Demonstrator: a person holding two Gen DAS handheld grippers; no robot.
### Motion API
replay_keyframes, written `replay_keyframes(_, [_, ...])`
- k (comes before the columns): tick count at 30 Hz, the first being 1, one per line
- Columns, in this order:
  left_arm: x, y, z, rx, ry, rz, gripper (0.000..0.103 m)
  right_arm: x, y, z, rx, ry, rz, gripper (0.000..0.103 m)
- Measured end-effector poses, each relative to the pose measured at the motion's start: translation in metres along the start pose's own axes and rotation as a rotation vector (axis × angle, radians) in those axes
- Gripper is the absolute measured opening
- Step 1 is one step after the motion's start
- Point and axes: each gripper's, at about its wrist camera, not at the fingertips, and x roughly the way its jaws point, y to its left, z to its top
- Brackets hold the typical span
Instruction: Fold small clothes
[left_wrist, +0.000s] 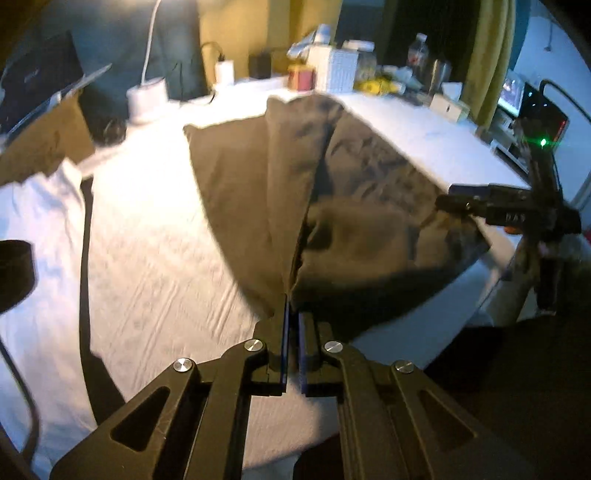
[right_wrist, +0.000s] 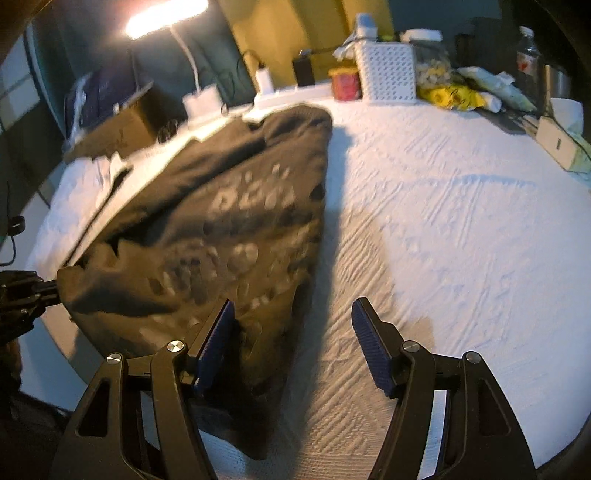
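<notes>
Left wrist view: the left gripper (left_wrist: 291, 314) is pinched tight on the near edge of the dark garment (left_wrist: 332, 192) spread over the white table (left_wrist: 155, 229). The right gripper (right_wrist: 291, 321) gapes wide, empty, above the garment's edge.

No text, label, brand or number can be read in either view. The dark garment (right_wrist: 221, 229) carries a pale print at its centre, too blurred to read. White markings on the right gripper (left_wrist: 469, 197), at 3 o'clock, are illegible.
</notes>
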Motion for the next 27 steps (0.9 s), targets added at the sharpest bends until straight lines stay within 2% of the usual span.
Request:
replay_keyframes(3, [-0.001,0.009,-0.003,-0.041,0.019,0.009,0.004,-0.001,0.003,0.002,-0.014,-0.003,-0.002,0.070])
replay_keyframes(7, [-0.007,0.017,0.006,-0.059,-0.003,0.060,0.008,-0.002,-0.002,0.010,-0.004,-0.019,-0.011,0.070])
replay_keyframes(8, [-0.008,0.017,0.010,-0.060,-0.012,0.061,0.023,-0.003,-0.003,0.014,-0.001,-0.026,-0.013,0.070])
replay_keyframes(9, [-0.009,0.017,0.016,-0.058,-0.029,0.063,0.053,-0.003,-0.004,0.016,-0.001,-0.030,-0.014,0.070])
replay_keyframes(11, [-0.011,0.016,0.027,-0.057,-0.073,0.065,0.076,-0.003,-0.007,0.022,-0.002,-0.038,-0.016,0.070])
replay_keyframes(14, [-0.004,0.010,0.049,-0.043,-0.103,0.040,0.076,-0.002,-0.010,0.030,-0.003,-0.043,-0.021,0.070])
replay_keyframes(17, [0.010,-0.001,0.073,0.038,-0.130,0.046,0.076,0.000,-0.017,0.038,0.002,-0.047,-0.026,0.070])
replay_keyframes(21, [0.033,-0.012,0.099,0.130,-0.113,0.031,0.076,0.004,-0.027,0.046,0.016,-0.049,-0.036,0.070])
replay_keyframes(27, [0.068,-0.016,0.132,0.150,-0.077,-0.021,0.076,0.014,-0.044,0.057,0.045,-0.040,-0.053,0.070])
